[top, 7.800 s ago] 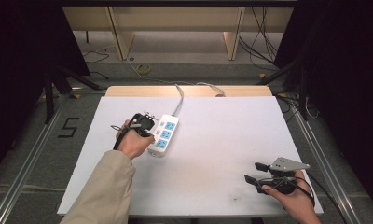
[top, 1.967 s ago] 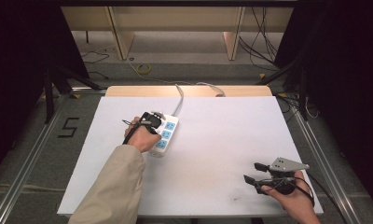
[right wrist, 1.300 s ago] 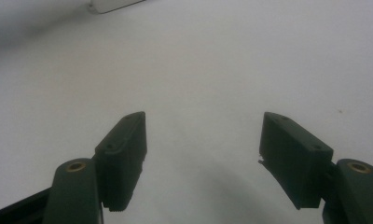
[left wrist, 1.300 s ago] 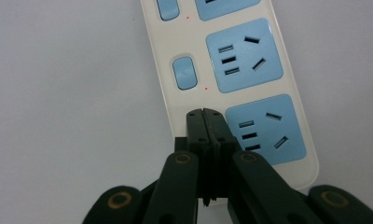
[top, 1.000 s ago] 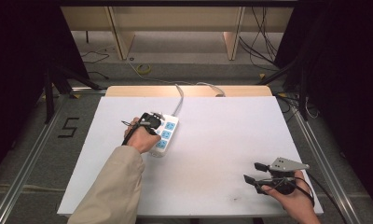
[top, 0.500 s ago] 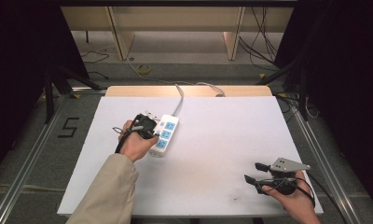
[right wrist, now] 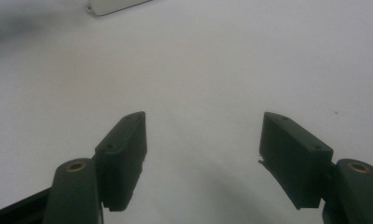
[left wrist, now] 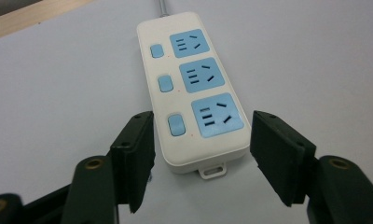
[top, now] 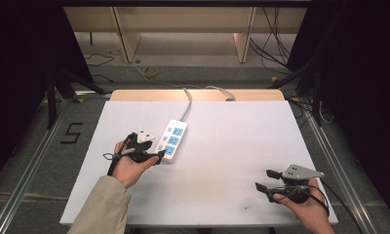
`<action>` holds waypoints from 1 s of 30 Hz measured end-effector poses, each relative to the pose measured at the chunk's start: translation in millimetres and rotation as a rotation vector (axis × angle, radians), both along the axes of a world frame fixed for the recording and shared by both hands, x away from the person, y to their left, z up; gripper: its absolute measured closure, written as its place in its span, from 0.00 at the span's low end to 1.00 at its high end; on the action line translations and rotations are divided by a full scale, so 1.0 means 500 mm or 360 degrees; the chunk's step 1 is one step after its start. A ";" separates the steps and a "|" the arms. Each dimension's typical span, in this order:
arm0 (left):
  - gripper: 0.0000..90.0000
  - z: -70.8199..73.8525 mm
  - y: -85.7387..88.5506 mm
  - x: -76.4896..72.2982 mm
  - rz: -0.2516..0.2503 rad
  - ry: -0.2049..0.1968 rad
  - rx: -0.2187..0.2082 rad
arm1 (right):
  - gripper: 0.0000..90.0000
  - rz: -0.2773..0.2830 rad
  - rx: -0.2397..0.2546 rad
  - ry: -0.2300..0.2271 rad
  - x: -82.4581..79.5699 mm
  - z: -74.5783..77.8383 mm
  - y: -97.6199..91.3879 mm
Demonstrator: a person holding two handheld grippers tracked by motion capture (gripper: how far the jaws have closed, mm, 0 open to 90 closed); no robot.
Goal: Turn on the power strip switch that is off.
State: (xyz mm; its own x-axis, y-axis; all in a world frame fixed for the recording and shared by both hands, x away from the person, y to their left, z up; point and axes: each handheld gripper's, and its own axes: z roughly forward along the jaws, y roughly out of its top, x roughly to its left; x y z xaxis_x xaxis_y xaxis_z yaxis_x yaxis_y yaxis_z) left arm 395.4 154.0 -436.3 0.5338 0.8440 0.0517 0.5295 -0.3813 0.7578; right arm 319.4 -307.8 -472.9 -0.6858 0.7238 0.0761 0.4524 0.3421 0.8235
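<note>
We see a white power strip (top: 171,142) with three blue sockets lying flat on the white worktop (top: 232,146), toward its left side. Its grey cord (top: 187,102) runs off the far edge. Our left hand-held gripper (top: 151,157) sits just beside the near end of the strip. Its jaws have just been opening and now stand wide apart. In the left gripper view, the near end of the strip (left wrist: 198,116) lies between the two black jaws, and they do not press on it. Our right hand-held gripper (top: 263,180) rests well apart from the strip, near the right front corner. Its jaws are spread wide too, with bare worktop between them.
</note>
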 end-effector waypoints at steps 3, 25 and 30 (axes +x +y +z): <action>0.38 -0.008 0.009 -0.014 0.0000 -0.0022 -0.0015 | 0.37 0.0001 0.0009 -0.0002 0.001 0.000 -0.001; 0.27 -0.051 0.036 -0.095 -0.0093 -0.0132 -0.0030 | 0.37 -0.0006 0.0016 0.0004 -0.002 -0.001 -0.005; 0.24 -0.057 0.037 -0.103 -0.0109 -0.0113 -0.0016 | 0.37 -0.0008 0.0012 0.0006 -0.002 -0.002 -0.004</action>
